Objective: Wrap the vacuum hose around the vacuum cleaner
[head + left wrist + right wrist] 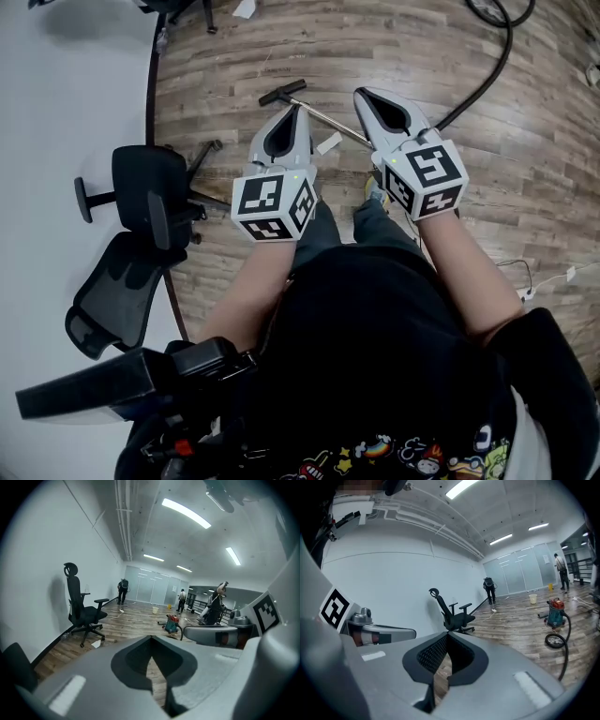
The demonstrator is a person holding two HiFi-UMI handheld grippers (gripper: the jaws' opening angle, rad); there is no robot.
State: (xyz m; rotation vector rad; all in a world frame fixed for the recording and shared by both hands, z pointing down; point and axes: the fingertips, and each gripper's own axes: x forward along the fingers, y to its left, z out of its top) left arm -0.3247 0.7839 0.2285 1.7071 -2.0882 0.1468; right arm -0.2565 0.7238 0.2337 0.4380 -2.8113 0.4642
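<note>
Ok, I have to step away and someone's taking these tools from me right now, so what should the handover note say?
Left tool: shut, nothing in it, held up in front of the body.
Right tool: shut, empty, level with the left one.
Vacuum cleaner: stands out on the wood floor, far from both tools. Its black hose trails loose across the floor. A metal wand lies on the floor beneath the tools.
Done: nothing; no hose shows wound around the vacuum cleaner.
Left: probably walk over, pick up the hose and wind it round the vacuum cleaner.

Bright, even light from ceiling strips [185,513]; fisheye warp w/ dark corners
</note>
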